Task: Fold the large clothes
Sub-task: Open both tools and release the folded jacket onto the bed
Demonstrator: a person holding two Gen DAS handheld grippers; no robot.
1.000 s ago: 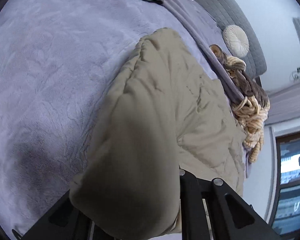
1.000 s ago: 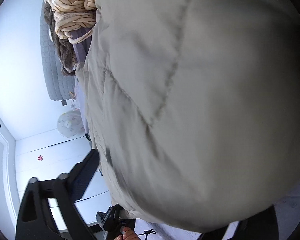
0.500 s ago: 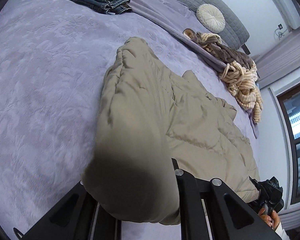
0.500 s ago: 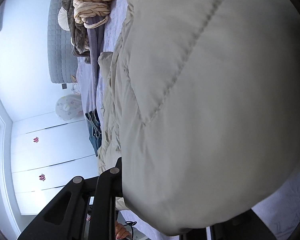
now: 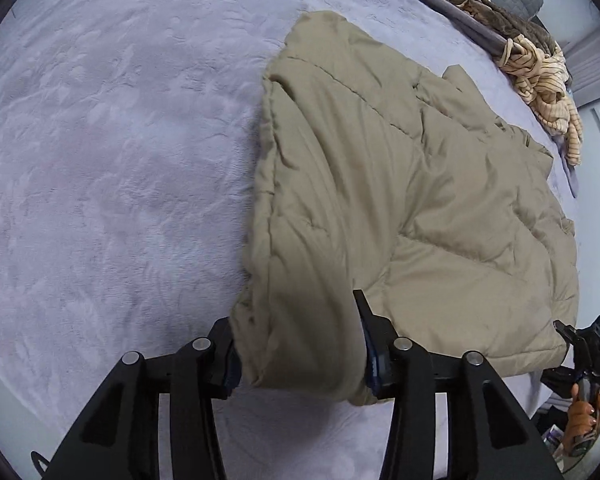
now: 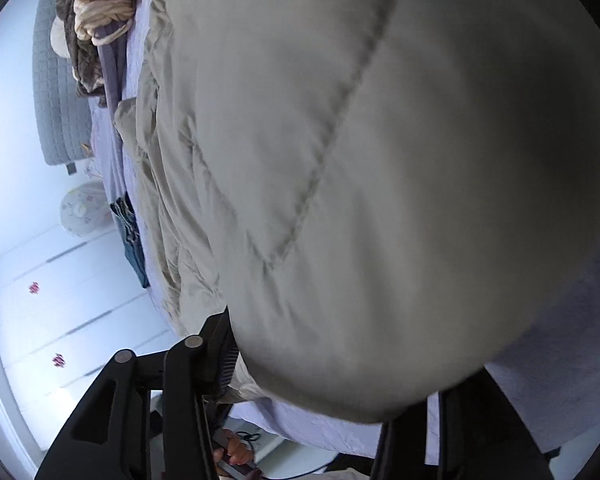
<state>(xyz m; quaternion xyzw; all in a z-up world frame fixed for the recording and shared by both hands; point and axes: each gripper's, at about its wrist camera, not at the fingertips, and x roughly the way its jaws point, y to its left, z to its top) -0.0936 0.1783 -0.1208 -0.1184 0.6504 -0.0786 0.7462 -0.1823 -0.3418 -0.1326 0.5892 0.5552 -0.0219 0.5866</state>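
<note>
A puffy beige quilted jacket [image 5: 420,184] lies spread on the lilac bed cover [image 5: 120,160]. My left gripper [image 5: 296,320] straddles its near folded end. Its jaws are opening, and the padding still bulges between the fingers [image 5: 364,332]. In the right wrist view the jacket [image 6: 340,160] fills most of the picture. My right gripper [image 6: 320,372] is opening too, with the jacket's bulge between its jaws. The left wrist view shows that right gripper [image 5: 580,356] at the jacket's near right corner, held by a hand [image 5: 584,412].
A heap of striped cream and brown clothes [image 5: 540,60] lies along the bed's far right edge. Folded jeans [image 6: 130,232] rest further up the bed. A grey padded headboard [image 6: 56,100] and white wardrobe doors [image 6: 60,300] stand beyond.
The left gripper's fingers have spread wide around the jacket's end, and that camera now looks more steeply down at the bed. The right gripper's fingers closed in, then spread again.
</note>
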